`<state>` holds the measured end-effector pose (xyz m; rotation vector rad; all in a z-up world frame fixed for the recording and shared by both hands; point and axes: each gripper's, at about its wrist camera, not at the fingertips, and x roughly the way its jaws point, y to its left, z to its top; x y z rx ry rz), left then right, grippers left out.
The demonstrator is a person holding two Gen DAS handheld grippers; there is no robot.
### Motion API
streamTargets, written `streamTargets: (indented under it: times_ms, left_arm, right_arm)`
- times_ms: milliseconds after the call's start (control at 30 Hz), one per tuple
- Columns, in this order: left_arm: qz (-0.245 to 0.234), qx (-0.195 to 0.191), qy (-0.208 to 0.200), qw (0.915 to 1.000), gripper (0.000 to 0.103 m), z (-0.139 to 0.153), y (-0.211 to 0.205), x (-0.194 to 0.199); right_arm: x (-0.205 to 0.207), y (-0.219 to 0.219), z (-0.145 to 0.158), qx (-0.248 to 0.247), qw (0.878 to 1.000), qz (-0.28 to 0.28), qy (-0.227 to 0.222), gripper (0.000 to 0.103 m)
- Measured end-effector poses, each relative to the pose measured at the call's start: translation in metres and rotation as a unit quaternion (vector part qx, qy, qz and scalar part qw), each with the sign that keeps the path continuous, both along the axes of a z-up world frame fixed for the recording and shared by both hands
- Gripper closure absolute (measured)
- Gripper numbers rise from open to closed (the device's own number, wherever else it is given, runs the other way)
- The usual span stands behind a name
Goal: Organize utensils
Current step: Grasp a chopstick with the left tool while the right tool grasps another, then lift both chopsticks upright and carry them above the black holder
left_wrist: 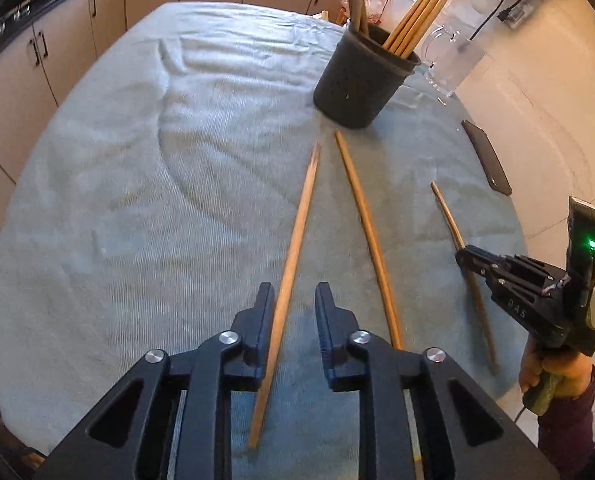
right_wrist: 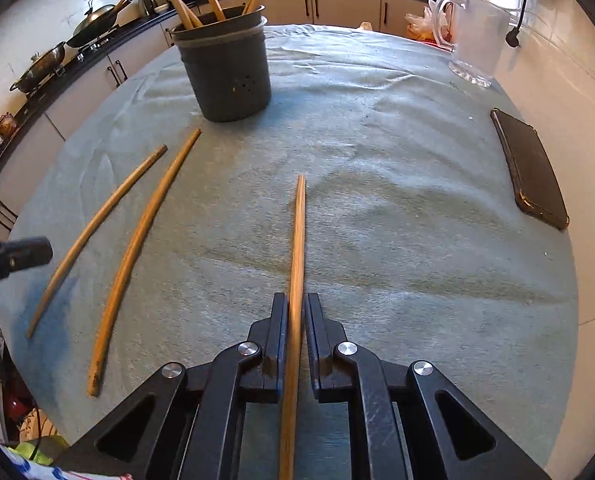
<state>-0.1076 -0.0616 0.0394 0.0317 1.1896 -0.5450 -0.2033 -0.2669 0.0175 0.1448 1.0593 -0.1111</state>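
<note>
Three wooden chopsticks lie on the grey-green cloth [left_wrist: 137, 200]. My left gripper [left_wrist: 294, 296] is open around the left chopstick [left_wrist: 303, 208], which rests against its left finger and stands apart from the right one. The middle chopstick [left_wrist: 369, 232] lies loose beside it. My right gripper [right_wrist: 296, 308] is shut on the right chopstick [right_wrist: 299, 232], which points straight ahead between the pads. A dark grey holder [right_wrist: 229, 76] with several chopsticks stands further back, left of the right gripper's line. In the left wrist view the holder [left_wrist: 361, 80] is ahead to the right.
A black phone [right_wrist: 533, 168] lies at the cloth's right edge, and a clear glass jug [right_wrist: 477, 40] stands at the back right. Beyond the table's far edge run cabinets [left_wrist: 77, 20] and a counter with woks [right_wrist: 93, 24]. A hand [left_wrist: 545, 368] holds the right gripper's handle.
</note>
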Motion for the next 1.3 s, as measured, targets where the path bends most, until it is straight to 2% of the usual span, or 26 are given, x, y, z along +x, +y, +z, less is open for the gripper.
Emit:
streamTargets:
  times_ms: [200, 367, 533, 867, 900, 1000, 1100, 1300]
  left_arm:
    - [-0.025, 0.06, -0.021, 0.9977, 0.082, -0.005, -0.036, 0.029]
    - [-0.04, 0.085, -0.02, 0.9953, 0.082, -0.013, -0.062, 0.053]
    - [-0.048, 0.096, -0.006, 0.9942, 0.082, -0.023, -0.081, 0.066]
    - [-0.05, 0.089, -0.018, 0.9946, 0.084, -0.023, -0.089, 0.075]
    - [-0.049, 0.093, -0.028, 0.9941, 0.096, -0.023, -0.088, 0.074]
    - [-0.028, 0.082, -0.049, 0.9951, 0.096, -0.016, -0.072, 0.064]
    - [-0.007, 0.06, -0.075, 0.9954, 0.096, 0.002, -0.058, 0.056]
    - [0.014, 0.019, -0.129, 0.9913, 0.096, 0.047, -0.032, 0.029]
  right_arm:
    - [0.015, -0.004, 0.0, 0.0, 1.0, 0.005, 0.007, 0.093]
    - [0.031, -0.014, 0.001, 0.007, 1.0, 0.004, 0.017, 0.093]
    - [0.05, -0.02, 0.002, 0.008, 0.999, 0.008, 0.029, 0.093]
    - [0.079, -0.012, 0.003, -0.02, 0.998, 0.016, 0.049, 0.093]
    - [0.079, -0.011, 0.003, -0.019, 0.999, 0.013, 0.043, 0.096]
    - [0.074, -0.005, 0.003, -0.028, 0.999, 0.013, 0.007, 0.097]
    - [0.063, -0.005, 0.01, -0.01, 1.0, 0.006, -0.023, 0.097]
    - [0.03, -0.001, 0.052, -0.001, 0.994, -0.01, -0.113, 0.097]
